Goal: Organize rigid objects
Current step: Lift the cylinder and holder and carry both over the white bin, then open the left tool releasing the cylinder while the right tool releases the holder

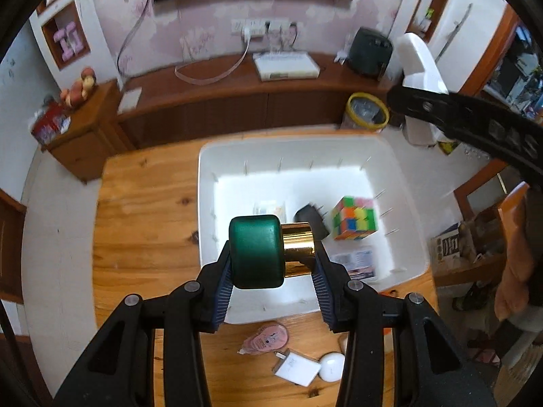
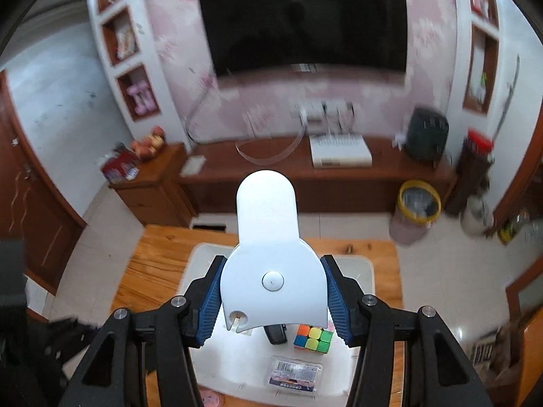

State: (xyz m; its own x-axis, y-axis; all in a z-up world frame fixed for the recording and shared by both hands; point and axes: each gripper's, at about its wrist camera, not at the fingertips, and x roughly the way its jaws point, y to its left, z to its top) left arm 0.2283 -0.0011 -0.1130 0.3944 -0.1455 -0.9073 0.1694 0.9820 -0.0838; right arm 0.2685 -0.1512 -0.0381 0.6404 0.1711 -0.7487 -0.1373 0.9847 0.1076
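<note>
- Left gripper point(image 1: 273, 264): fingers clamped on a dark green round-capped bottle with a shiny gold collar point(image 1: 268, 251), held above the near edge of the white plastic bin point(image 1: 207, 183).
- Right gripper point(image 2: 273, 300): fingers closed on a flat white plastic stand-shaped piece point(image 2: 271, 254), above the bin.
- Bin on the wooden bench point(image 1: 142, 224) holds a multicoloured puzzle cube point(image 1: 354, 218).

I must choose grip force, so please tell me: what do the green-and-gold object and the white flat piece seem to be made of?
The green-and-gold object, in the left hand-held gripper: a matte green part, probably plastic or rubber, and a gold collar with mirror-like reflections, likely polished metal or plating. The white flat piece, in the right hand-held gripper: smooth, thin, rigid-looking, probably plastic.
</note>
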